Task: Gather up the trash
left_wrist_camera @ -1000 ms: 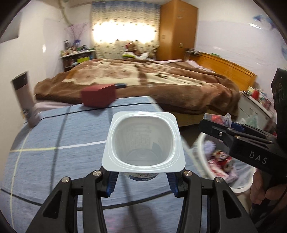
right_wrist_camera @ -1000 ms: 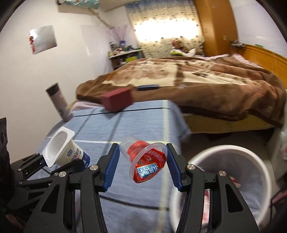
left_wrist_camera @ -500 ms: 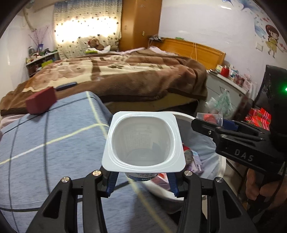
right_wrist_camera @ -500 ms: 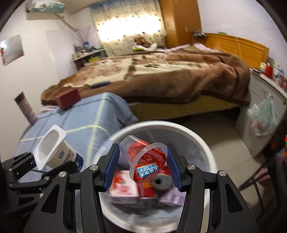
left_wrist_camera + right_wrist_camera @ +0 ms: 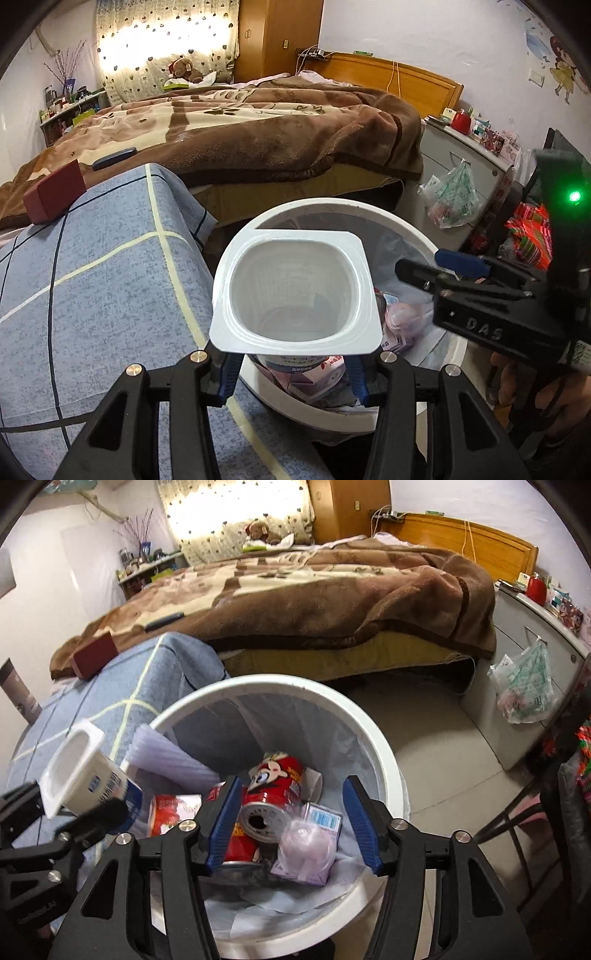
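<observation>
With its jaws opening, the left gripper (image 5: 293, 369) clasped the yogurt cup (image 5: 295, 291) over the bin's (image 5: 384, 753) nine-o'clock rim, so it could have dropped outside, while the emptied right gripper (image 5: 291, 821) was spreading above the trash.

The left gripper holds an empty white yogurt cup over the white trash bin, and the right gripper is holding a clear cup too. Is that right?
Not quite. In the right wrist view the right gripper holds nothing; its jaws are opening above the white trash bin. The left gripper does hold the empty yogurt cup.

The waste bin (image 5: 384, 760) stood right of the table (image 5: 92, 295), before the bed (image 5: 332, 602); a drink can (image 5: 273, 794) lay inside.
</observation>
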### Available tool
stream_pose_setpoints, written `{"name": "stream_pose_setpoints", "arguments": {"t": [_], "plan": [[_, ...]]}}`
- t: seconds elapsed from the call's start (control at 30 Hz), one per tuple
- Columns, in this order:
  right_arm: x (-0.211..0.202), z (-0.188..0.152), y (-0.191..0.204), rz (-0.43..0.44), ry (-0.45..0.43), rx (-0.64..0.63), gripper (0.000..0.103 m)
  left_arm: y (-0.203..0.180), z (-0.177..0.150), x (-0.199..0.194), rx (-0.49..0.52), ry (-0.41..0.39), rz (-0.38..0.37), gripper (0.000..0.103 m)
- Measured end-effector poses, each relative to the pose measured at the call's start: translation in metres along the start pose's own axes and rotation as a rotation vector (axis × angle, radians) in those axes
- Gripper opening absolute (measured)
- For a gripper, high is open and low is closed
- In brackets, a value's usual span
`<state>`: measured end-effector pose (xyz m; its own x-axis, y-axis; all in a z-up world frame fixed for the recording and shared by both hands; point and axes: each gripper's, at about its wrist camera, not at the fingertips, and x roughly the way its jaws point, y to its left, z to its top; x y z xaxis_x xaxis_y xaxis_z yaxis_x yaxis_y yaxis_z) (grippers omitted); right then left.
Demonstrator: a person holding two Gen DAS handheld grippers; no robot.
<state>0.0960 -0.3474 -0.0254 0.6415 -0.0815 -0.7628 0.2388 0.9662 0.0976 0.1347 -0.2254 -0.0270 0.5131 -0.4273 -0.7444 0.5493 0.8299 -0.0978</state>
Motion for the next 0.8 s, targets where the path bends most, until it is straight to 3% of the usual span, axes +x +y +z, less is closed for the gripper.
{"name": "stream_pose_setpoints", "arguments": {"t": [0.03, 0.47, 0.57, 0.7, 0.8], "plan": [[-0.003, 0.001, 0.0, 0.005, -0.012, 0.005, 0.06, 0.0, 0.0, 0.001, -0.006, 0.003, -0.001, 0.057], [-0.035, -0.01, 0.013, 0.011, -0.126, 0.009, 0.061, 0.008, -0.01, -0.037, -0.043, -0.08, 0.03, 0.065], [-0.044, -0.015, 0.022, 0.022, -0.165, -0.008, 0.061, 0.011, -0.017, -0.053, -0.038, -0.122, 0.115, 0.066], [-0.056, -0.023, 0.035, 0.058, -0.202, -0.023, 0.061, 0.017, -0.028, -0.069, -0.068, -0.141, 0.148, 0.066], [-0.059, -0.028, 0.041, 0.086, -0.213, -0.03, 0.061, 0.022, -0.038, -0.078, -0.084, -0.155, 0.217, 0.066]]}}
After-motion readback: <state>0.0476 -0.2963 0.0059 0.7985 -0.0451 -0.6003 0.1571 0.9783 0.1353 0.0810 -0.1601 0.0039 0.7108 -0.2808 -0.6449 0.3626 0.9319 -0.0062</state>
